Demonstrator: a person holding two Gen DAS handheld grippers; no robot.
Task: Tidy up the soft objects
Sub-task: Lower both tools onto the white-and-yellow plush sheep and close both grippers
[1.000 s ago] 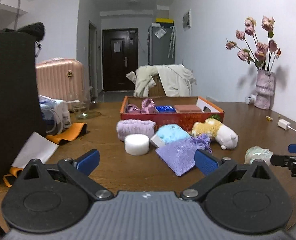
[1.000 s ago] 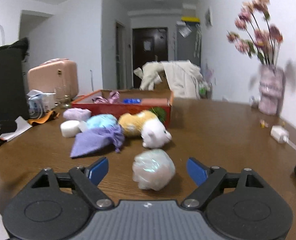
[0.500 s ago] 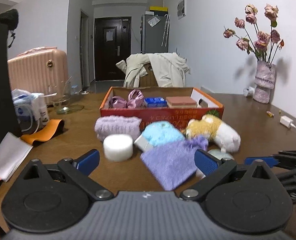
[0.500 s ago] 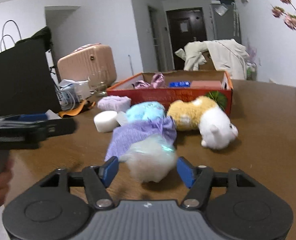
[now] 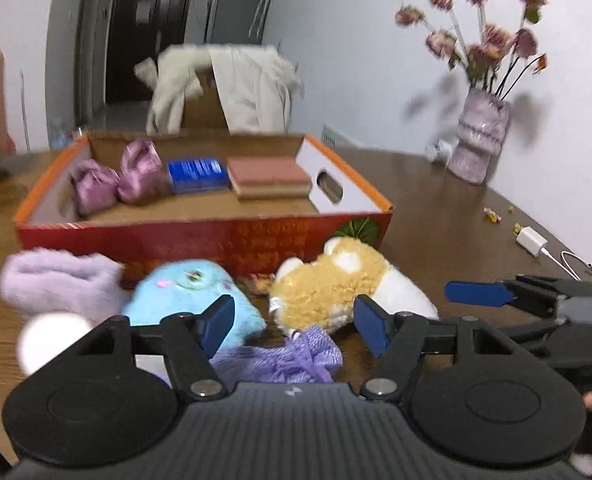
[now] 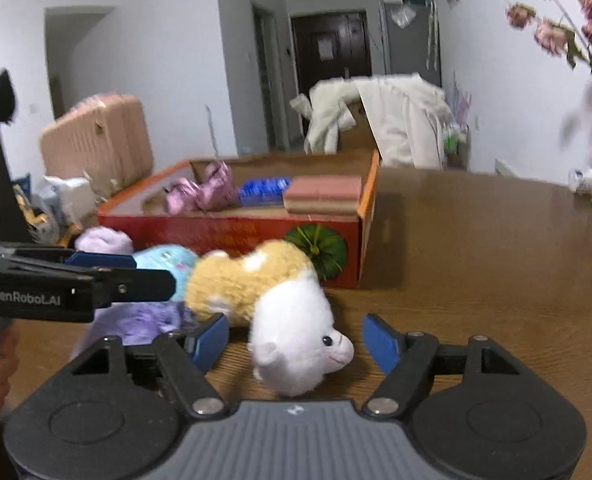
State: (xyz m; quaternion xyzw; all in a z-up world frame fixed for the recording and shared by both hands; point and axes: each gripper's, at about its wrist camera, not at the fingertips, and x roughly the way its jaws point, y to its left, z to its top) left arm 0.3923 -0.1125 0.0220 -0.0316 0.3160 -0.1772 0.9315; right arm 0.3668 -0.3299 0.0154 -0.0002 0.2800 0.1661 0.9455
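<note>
A red cardboard box (image 5: 200, 236) (image 6: 232, 228) on the brown table holds two purple satin pouches (image 5: 116, 182), a blue packet (image 5: 196, 174) and a pink sponge (image 5: 270, 178). In front of it lie a tan-and-white plush (image 5: 336, 284) (image 6: 288, 312), a light blue plush (image 5: 192, 296), a lilac knitted pouch (image 5: 292, 356), a fluffy lilac roll (image 5: 56, 284) and a white foam disc (image 5: 50, 336). My left gripper (image 5: 292, 324) is open, low over the lilac pouch, behind the tan plush. My right gripper (image 6: 296, 340) is open around the plush's white head.
A pink vase of dried roses (image 5: 480, 136) stands at the right back. A white charger and cable (image 5: 534, 242) lie near the right edge. A chair draped with a cream coat (image 5: 232, 88) is behind the box. A pink suitcase (image 6: 96, 140) stands left.
Both grippers have moved forward toward the box. The pale green-white soft ball that lay between my right fingers is out of sight; the tan-and-white plush's head is between them now.
</note>
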